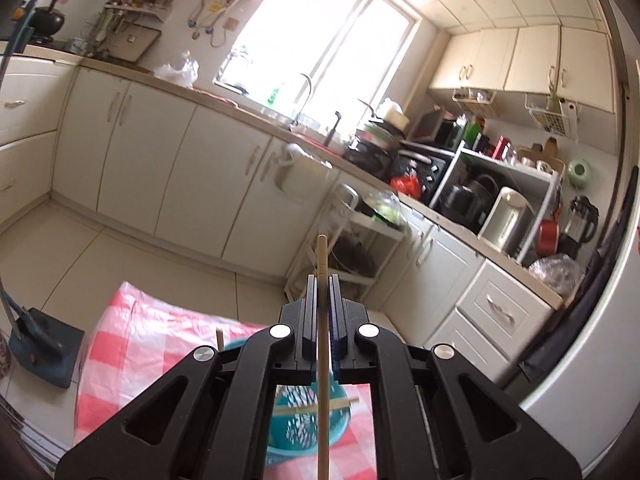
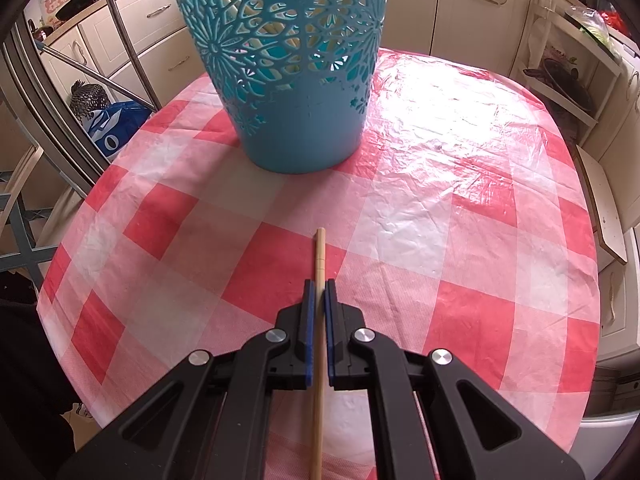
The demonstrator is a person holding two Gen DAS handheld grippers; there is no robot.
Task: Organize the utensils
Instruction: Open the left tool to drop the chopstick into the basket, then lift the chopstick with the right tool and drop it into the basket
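Some chopsticks already in basket [image 2: 296, 80]. Left hand-held gripper [image 1: 322, 292] clamps chopstick [image 1: 322, 264]; right hand-held gripper [image 2: 319, 296] clamps 2nd chopstick [image 2: 320, 256] above surface [image 2: 460, 200]. Both left to drop.

Two held chopsticks [image 1: 322, 264] [image 2: 319, 256], one teal basket [image 2: 296, 132].

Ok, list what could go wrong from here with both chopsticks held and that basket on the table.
1. Each wooden chopstick is pinched along its length between narrow jaws, so it may swivel or slip on the way to the basket.
2. The turquoise perforated plastic basket looks light; a chopstick tip catching a cut-out could tip or push it across the glossy red-and-white checked tablecloth.
3. Sticks already inside the basket could block a new one.
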